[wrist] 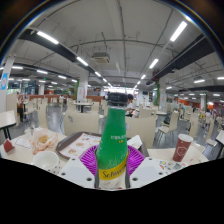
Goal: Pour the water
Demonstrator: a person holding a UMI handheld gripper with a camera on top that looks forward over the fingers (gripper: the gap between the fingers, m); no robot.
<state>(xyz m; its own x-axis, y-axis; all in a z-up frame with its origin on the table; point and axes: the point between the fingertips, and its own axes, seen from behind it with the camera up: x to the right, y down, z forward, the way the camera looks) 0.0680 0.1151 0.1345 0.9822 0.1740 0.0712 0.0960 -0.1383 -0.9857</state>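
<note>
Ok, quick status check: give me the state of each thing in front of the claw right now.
Green bottle: upright, black cap on, standing between the claw's fingers.
Claw: purple pads at either side of the bottle's lower body; whether they press on it cannot be told.
Red cup: upright on the table, off to the bottle's side, apart from it.
Table: holds the cup and other blurred items.

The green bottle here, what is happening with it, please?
A hand-held gripper has a green bottle upright between its jaws, whose purple pads press on its sides. The black cap is still on. Beyond it on the table stand a red paper cup and a white bowl. No water is pouring yet.
</note>
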